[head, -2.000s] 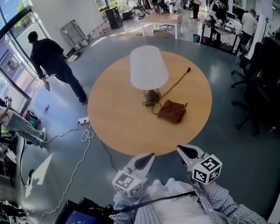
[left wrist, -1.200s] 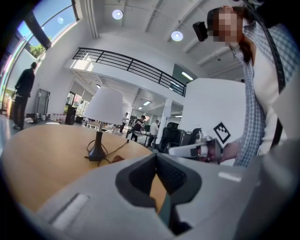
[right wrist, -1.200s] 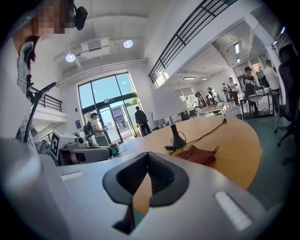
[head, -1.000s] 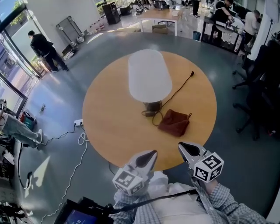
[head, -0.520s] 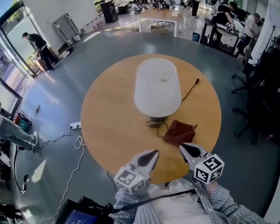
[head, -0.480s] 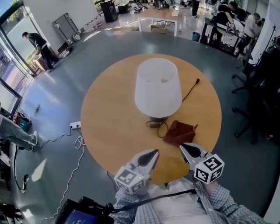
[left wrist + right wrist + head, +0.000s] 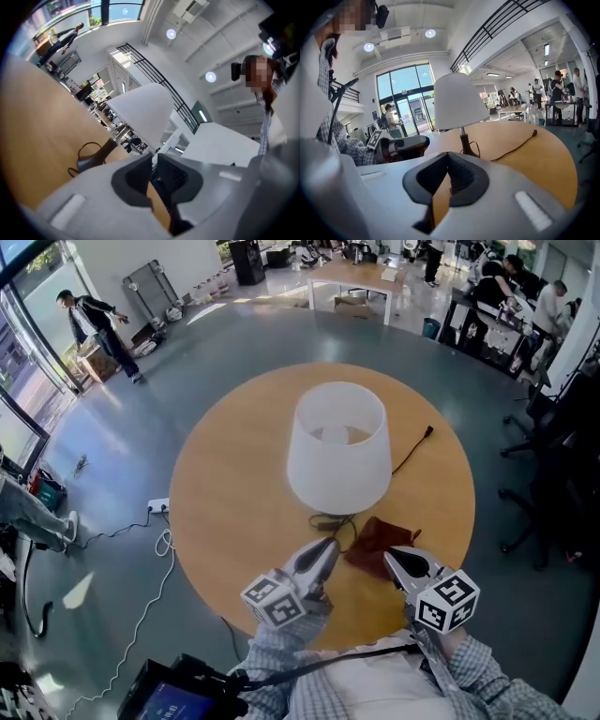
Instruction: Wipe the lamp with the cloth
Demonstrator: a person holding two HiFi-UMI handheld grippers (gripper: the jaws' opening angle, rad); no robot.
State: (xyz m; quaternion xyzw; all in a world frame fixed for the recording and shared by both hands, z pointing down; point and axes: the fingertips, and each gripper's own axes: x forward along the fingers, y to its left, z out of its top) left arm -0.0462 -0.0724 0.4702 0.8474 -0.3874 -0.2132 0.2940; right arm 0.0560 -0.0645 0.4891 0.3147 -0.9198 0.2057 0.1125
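A lamp with a white shade (image 7: 339, 446) stands in the middle of the round wooden table (image 7: 230, 484). A dark red cloth (image 7: 371, 538) lies crumpled just right of its base. My left gripper (image 7: 323, 547) hovers over the table's near part, left of the cloth; its jaws are opening, a thin gap with nothing in it. My right gripper (image 7: 392, 559) is shut and empty, just short of the cloth. The left gripper view shows that gripper (image 7: 154, 157) aimed at the lamp (image 7: 140, 112). In its own view the right gripper (image 7: 449, 157) faces the lamp (image 7: 459, 101); the cloth is hidden.
The lamp's black cord (image 7: 412, 451) runs to the table's right edge. A power strip with cable (image 7: 157, 507) lies on the floor at left. Office chairs (image 7: 562, 437) stand at right. A person (image 7: 94, 315) walks at far left; a white table (image 7: 352, 282) is behind.
Both grippers have come forward from beyond the table's near edge to over it, close to the cloth. The left gripper has rolled. Lamp and cloth lie as before.
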